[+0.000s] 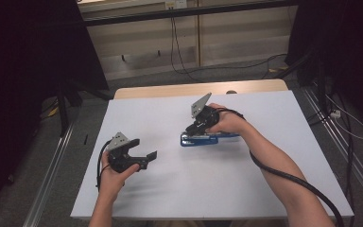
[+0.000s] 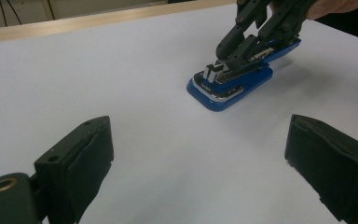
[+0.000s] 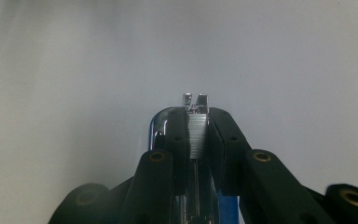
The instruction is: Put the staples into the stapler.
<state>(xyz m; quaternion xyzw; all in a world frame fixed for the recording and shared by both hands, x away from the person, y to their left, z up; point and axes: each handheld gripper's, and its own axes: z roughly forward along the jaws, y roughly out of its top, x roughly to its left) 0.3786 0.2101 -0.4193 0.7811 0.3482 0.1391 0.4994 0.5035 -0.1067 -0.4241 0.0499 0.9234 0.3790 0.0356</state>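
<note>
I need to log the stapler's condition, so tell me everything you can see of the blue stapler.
The blue stapler lies flat on the white table, right of centre. Its base and body look like glossy blue plastic with a chrome edge at the front. It appears opened: a row of silvery staples shows in the metal channel in the right gripper view. The right gripper is closed on that channel from both sides. The left gripper stands open, apart from it.
</note>
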